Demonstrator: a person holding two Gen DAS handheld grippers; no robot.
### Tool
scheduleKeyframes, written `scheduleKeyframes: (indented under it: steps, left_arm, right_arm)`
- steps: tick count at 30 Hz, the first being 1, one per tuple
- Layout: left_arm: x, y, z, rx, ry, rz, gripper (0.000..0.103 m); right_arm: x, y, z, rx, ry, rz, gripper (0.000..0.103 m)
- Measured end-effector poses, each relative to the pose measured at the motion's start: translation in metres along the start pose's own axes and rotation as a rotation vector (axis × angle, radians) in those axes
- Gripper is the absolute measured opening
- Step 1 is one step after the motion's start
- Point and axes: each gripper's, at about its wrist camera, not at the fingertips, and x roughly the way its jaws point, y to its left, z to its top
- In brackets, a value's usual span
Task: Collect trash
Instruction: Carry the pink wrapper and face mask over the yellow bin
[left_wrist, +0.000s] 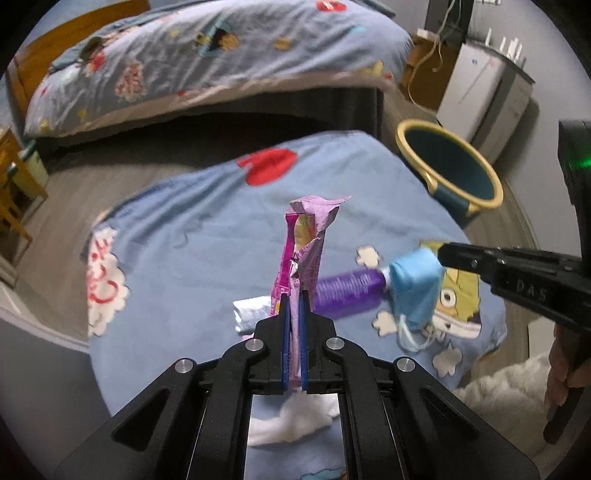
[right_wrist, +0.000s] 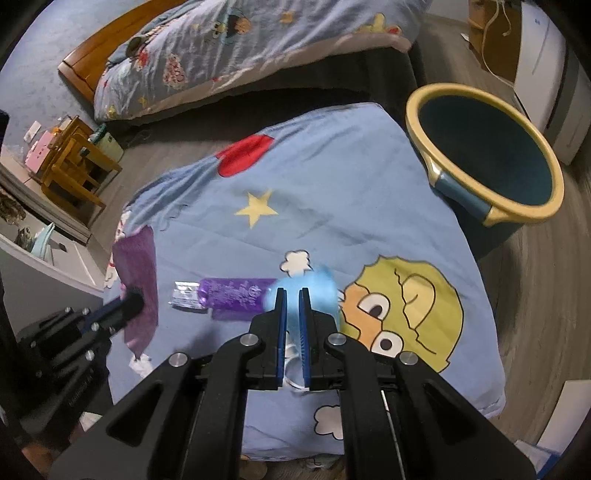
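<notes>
My left gripper is shut on a crumpled pink and purple wrapper, which stands up from between its fingers above the blue cartoon sheet. In the right wrist view, the same wrapper and left gripper show at the left. My right gripper is shut on a light blue face mask; the mask hangs from the right gripper with its ear loops dangling. A purple tube with a silver end lies on the sheet between both grippers.
A dark blue bin with a yellow rim stands on the floor past the sheet's far right corner. A bed with a patterned quilt lies behind. Wooden stools stand at the left. A white cabinet is at the back right.
</notes>
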Motion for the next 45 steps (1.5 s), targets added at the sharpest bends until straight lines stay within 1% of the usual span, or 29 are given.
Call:
scheduleKeyframes:
  steps: [2, 4, 6, 7, 9, 10, 11, 12, 14, 17, 18, 19, 20, 21, 22, 23, 27, 30, 32, 40, 43, 45]
  left_arm:
    - [-0.007, 0.002, 0.005, -0.008, -0.026, -0.001, 0.005]
    - [-0.010, 0.006, 0.007, -0.024, -0.035, -0.006, 0.005]
    - [-0.009, 0.007, 0.009, -0.031, -0.031, -0.001, 0.005]
    - [-0.007, 0.008, 0.009, -0.032, -0.028, 0.001, 0.005]
    - [-0.004, 0.009, 0.008, -0.031, -0.018, 0.002, 0.005]
    - [-0.003, 0.008, 0.008, -0.029, -0.012, 0.002, 0.005]
    - [-0.002, 0.007, 0.008, -0.024, -0.010, 0.003, 0.005]
    - [-0.002, 0.007, 0.008, -0.021, -0.009, 0.002, 0.005]
    - [0.000, 0.005, 0.007, -0.011, -0.004, 0.001, 0.005]
    - [0.003, 0.004, 0.006, 0.003, 0.001, 0.007, 0.005]
    - [0.004, 0.004, 0.006, 0.006, 0.003, 0.009, 0.005]
    - [0.004, 0.004, 0.006, 0.006, 0.004, 0.009, 0.005]
    - [0.004, 0.005, 0.006, 0.005, 0.005, 0.010, 0.005]
    - [0.004, 0.006, 0.007, 0.003, 0.004, 0.011, 0.005]
    - [0.005, 0.006, 0.007, 0.001, 0.003, 0.012, 0.005]
    - [0.004, 0.006, 0.008, -0.001, 0.002, 0.013, 0.005]
    - [0.003, 0.006, 0.009, -0.001, -0.007, 0.015, 0.005]
    - [0.003, 0.007, 0.010, -0.003, -0.010, 0.024, 0.005]
    - [0.001, 0.008, 0.011, -0.003, -0.013, 0.029, 0.005]
    - [-0.004, 0.009, 0.017, 0.000, -0.036, 0.051, 0.005]
    - [-0.005, 0.009, 0.019, 0.006, -0.042, 0.053, 0.005]
    - [-0.007, 0.008, 0.021, 0.007, -0.049, 0.051, 0.005]
  right_arm:
    - [-0.004, 0.003, 0.004, -0.018, -0.012, 0.005, 0.001]
    - [-0.001, 0.003, 0.005, -0.044, -0.006, -0.041, 0.001]
    - [0.010, -0.008, 0.004, -0.007, 0.028, -0.063, 0.002]
    - [0.016, -0.012, 0.003, 0.010, 0.050, -0.070, 0.004]
    - [0.031, -0.017, -0.001, 0.020, 0.094, -0.103, 0.020]
    - [0.037, -0.017, -0.002, 0.016, 0.105, -0.131, 0.040]
    - [0.041, -0.018, -0.003, 0.014, 0.108, -0.143, 0.048]
    - [0.046, -0.019, -0.004, 0.011, 0.114, -0.148, 0.051]
    - [0.056, -0.021, -0.004, 0.018, 0.142, -0.147, 0.052]
    - [0.066, -0.028, -0.006, 0.051, 0.170, -0.135, 0.051]
    - [0.068, -0.030, -0.007, 0.061, 0.176, -0.126, 0.048]
    - [0.069, -0.031, -0.007, 0.065, 0.180, -0.113, 0.035]
    - [0.068, -0.030, -0.007, 0.062, 0.181, -0.111, 0.025]
    - [0.067, -0.029, -0.007, 0.056, 0.178, -0.110, 0.023]
    - [0.066, -0.028, -0.006, 0.052, 0.176, -0.107, 0.016]
    - [0.063, -0.025, -0.006, 0.043, 0.170, -0.104, 0.014]
    - [0.045, -0.009, 0.001, -0.033, 0.127, -0.109, 0.013]
    - [0.029, 0.001, 0.005, -0.073, 0.108, -0.082, 0.013]
    - [0.017, 0.010, 0.010, -0.124, 0.094, -0.078, 0.013]
    - [-0.030, 0.040, 0.037, -0.313, 0.047, 0.002, 0.013]
    - [-0.038, 0.041, 0.045, -0.370, 0.038, -0.003, 0.013]
    - [-0.039, 0.034, 0.052, -0.379, 0.029, -0.006, 0.013]
